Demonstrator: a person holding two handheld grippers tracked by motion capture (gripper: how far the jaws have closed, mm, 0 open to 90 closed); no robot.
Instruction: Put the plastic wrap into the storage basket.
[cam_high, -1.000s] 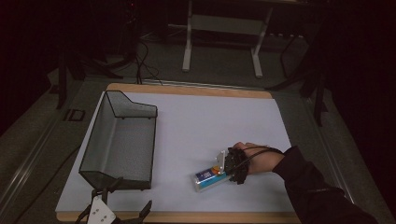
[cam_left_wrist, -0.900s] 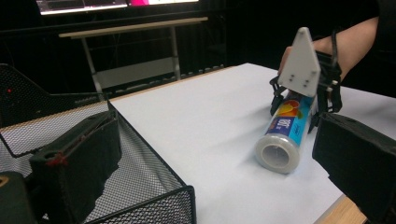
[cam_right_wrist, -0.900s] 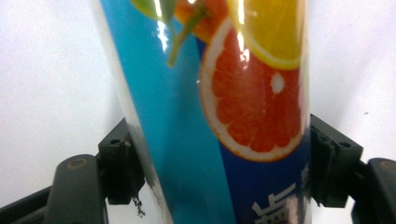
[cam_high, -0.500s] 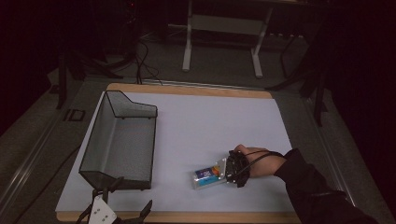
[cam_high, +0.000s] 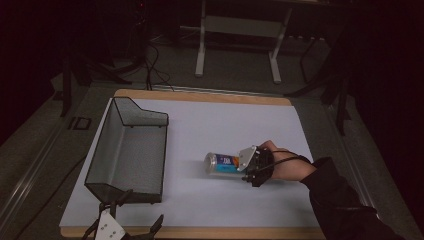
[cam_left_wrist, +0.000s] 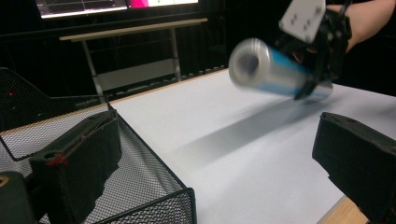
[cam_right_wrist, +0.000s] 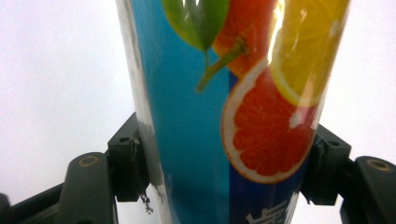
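Mesh tray (cam_high: 131, 150) sits left of can (cam_high: 223, 163).

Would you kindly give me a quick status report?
Right gripper shut on can, lifted clear. Left gripper open, idle by mesh tray. Nothing in the way.

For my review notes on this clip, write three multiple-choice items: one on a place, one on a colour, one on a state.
1. Where does the mesh tray stand?
A. On the table's left part
B. On the table's right part
C. On the floor

2. What is the main colour of the can?
A. Green
B. Blue
C. Black

3. How is the right gripper?
A. Open over the tray
B. Shut on nothing
C. Shut on the can

Key: 1 A, the high view shows it left of the can; 2 B, blue with orange fruit slices; 3 C, its pads press both sides of the can.
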